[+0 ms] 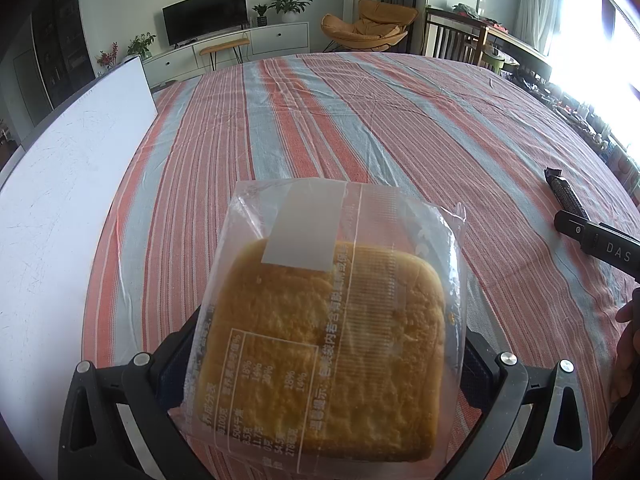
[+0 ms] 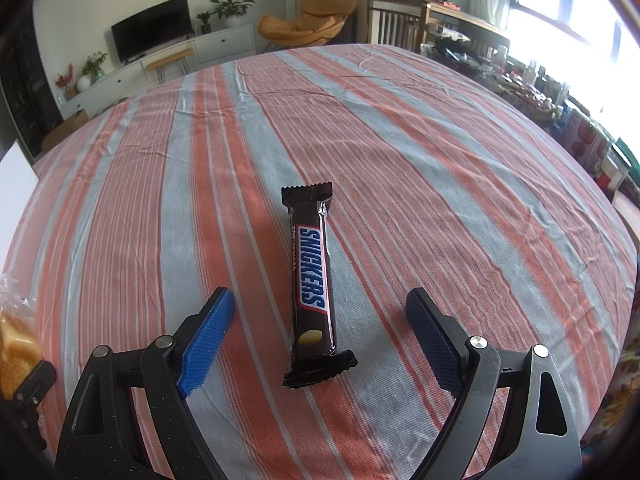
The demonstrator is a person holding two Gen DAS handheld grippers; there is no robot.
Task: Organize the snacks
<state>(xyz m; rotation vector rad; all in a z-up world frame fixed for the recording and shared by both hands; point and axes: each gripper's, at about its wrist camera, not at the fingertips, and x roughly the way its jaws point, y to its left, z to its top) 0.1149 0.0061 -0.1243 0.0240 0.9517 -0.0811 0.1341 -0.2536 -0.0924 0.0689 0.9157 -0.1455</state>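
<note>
My left gripper [image 1: 320,364] is shut on a clear bag holding a square golden cake [image 1: 324,344], gripped at its sides above the striped tablecloth [image 1: 320,120]. The bag's edge also shows at the far left of the right wrist view [image 2: 16,336]. A brown Snickers bar [image 2: 312,280] lies on the cloth, lengthwise between the blue pads [image 2: 208,336] of my right gripper [image 2: 320,304], which is open and not touching it. In the left wrist view the bar's far end [image 1: 566,194] and the right gripper's body [image 1: 600,240] show at the right edge.
A white board [image 1: 72,184] lies along the table's left side, also at the left edge in the right wrist view [image 2: 16,176]. Beyond the table are a TV, plants, an orange chair and wooden chairs. Cluttered shelves run along the window on the right.
</note>
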